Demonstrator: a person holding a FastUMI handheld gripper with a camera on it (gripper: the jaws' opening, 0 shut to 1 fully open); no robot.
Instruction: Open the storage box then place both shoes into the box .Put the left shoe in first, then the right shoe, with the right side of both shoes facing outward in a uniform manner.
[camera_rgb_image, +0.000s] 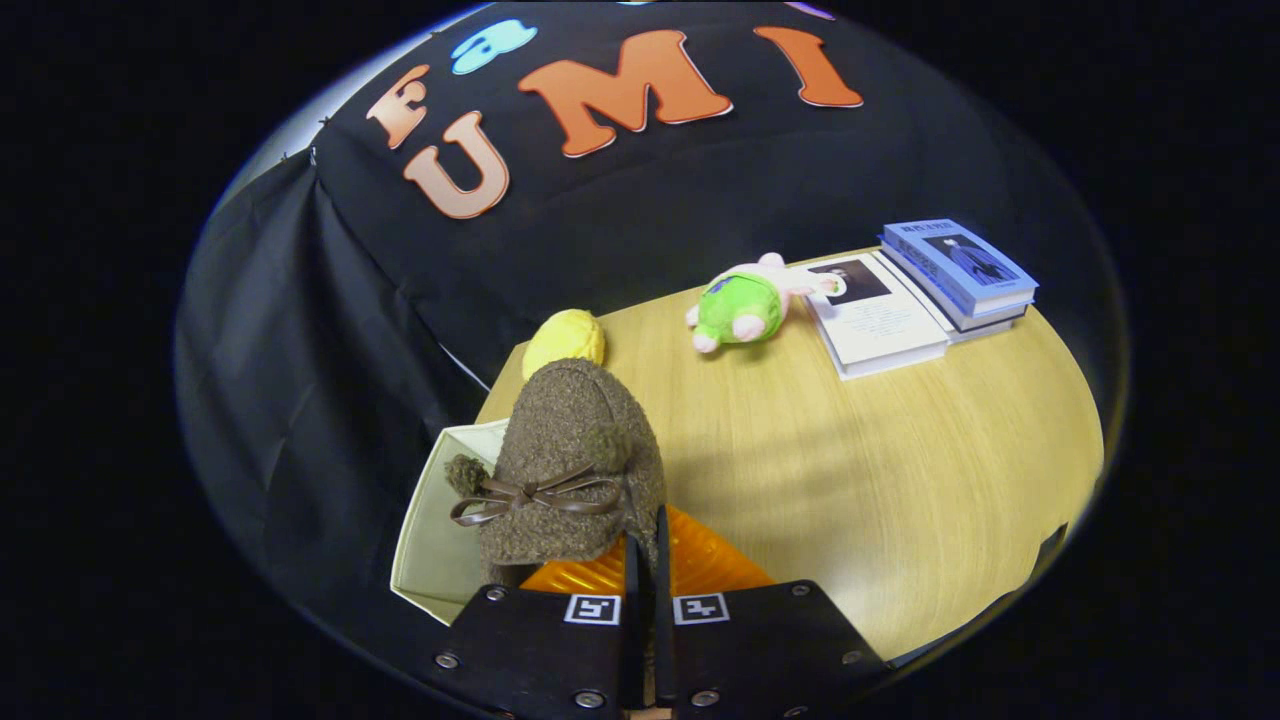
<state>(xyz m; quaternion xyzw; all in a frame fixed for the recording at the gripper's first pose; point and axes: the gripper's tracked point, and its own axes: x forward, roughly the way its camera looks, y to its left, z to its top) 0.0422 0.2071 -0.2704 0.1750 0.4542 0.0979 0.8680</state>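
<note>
Shoe (575, 460), brown fuzzy fabric with a leather bow, hangs just ahead of the jaws, toe pointing away. The gripper (647, 560) has its jaws pressed nearly together, pinching what looks like the shoe's heel edge; contact itself is partly hidden. The shoe sits over the open storage box (430, 540) and its orange part (700, 565), probably for lowering inside. Beyond on the bench (900, 470): plush toy (745, 305), books (920, 290), yellow ball (565, 340).

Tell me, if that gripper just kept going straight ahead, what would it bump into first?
Probably nothing new: the gripper looks shut on the brown fuzzy shoe, which leads the way. Beyond it sits the yellow plush, though depth is unclear.
</note>
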